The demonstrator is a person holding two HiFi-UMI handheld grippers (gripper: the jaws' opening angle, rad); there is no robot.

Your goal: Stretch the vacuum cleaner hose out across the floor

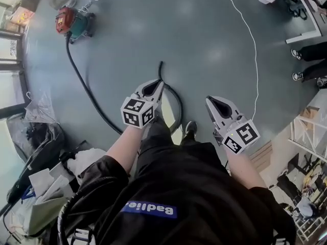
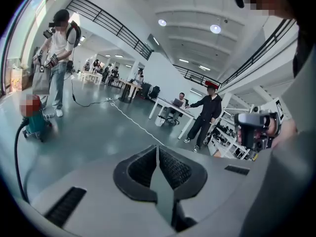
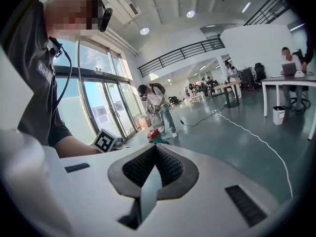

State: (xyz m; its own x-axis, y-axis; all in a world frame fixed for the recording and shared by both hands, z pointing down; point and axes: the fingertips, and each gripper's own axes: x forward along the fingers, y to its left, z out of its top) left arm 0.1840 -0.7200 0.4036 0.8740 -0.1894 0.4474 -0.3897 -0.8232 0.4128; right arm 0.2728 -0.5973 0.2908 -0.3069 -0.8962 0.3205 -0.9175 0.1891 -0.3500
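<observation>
A red and green vacuum cleaner (image 1: pixel 74 23) stands on the grey floor at the far left. Its black hose (image 1: pixel 87 88) runs toward me, passes behind my left gripper, curls round by my feet and ends at a loose tip (image 1: pixel 161 65). Above that curl my left gripper (image 1: pixel 159 84) hangs shut and empty. My right gripper (image 1: pixel 209 101) hangs to the right of the curl, shut with nothing in it. The left gripper view shows the shut left gripper (image 2: pixel 157 149), the vacuum cleaner (image 2: pixel 34 116) and its hose (image 2: pixel 17 152). Beyond the shut right gripper (image 3: pixel 156 146) the vacuum cleaner (image 3: pixel 155 135) shows small.
A thin white cable (image 1: pixel 253 50) arcs across the floor on the right. Seated people's shoes (image 1: pixel 301 65) and a desk are at the far right. Bags and clutter (image 1: pixel 41 157) pile at my left. A person (image 2: pixel 57 58) stands by the vacuum cleaner.
</observation>
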